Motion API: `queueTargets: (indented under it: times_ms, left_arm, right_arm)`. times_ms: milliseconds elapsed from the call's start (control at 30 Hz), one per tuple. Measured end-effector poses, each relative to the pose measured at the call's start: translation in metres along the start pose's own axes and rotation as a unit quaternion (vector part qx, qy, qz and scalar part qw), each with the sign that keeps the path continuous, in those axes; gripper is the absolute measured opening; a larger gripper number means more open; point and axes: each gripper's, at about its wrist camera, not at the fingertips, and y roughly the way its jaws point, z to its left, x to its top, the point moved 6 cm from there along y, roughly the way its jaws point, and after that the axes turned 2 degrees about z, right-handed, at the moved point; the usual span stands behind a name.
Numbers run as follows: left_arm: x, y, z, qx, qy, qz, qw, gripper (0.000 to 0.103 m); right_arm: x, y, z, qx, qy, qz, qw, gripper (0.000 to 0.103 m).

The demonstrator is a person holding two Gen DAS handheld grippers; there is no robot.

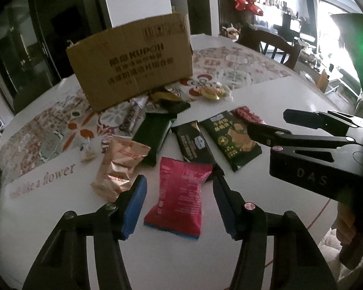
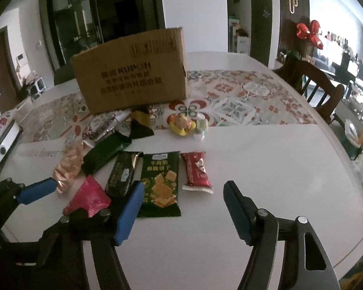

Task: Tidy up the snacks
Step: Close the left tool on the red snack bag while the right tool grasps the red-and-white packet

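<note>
Several snack packets lie on a white table in front of a cardboard box (image 1: 133, 62) (image 2: 133, 72). My left gripper (image 1: 179, 200) is open, its blue pads on either side of a pink packet (image 1: 179, 193) (image 2: 87, 199). My right gripper (image 2: 184, 205) is open and empty above bare table, beside a green cracker packet (image 2: 161, 183) (image 1: 232, 140) and a red packet (image 2: 196, 170). A black packet (image 1: 193, 142) (image 2: 123, 172), a dark green packet (image 1: 153, 137) (image 2: 101, 153) and a rose-gold packet (image 1: 119, 166) (image 2: 69, 166) lie close by. The right gripper also shows in the left wrist view (image 1: 266, 123).
A patterned table runner (image 2: 242, 101) crosses the table under the box. Small yellow sweets (image 2: 182, 124) (image 1: 211, 91) and more wrappers lie by the box. A wooden chair (image 2: 314, 82) stands at the far right. A white device (image 2: 4, 145) sits at the left edge.
</note>
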Motion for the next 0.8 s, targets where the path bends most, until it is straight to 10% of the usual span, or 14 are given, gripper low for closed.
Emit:
queueTargets:
  times_ms: [800]
  left_arm:
    - [-0.004,0.037,0.010,-0.019,-0.023,0.048,0.9984,0.043]
  right_arm:
    - [0.011,0.049,-0.014,-0.022,0.000,0.034,0.999,0.040]
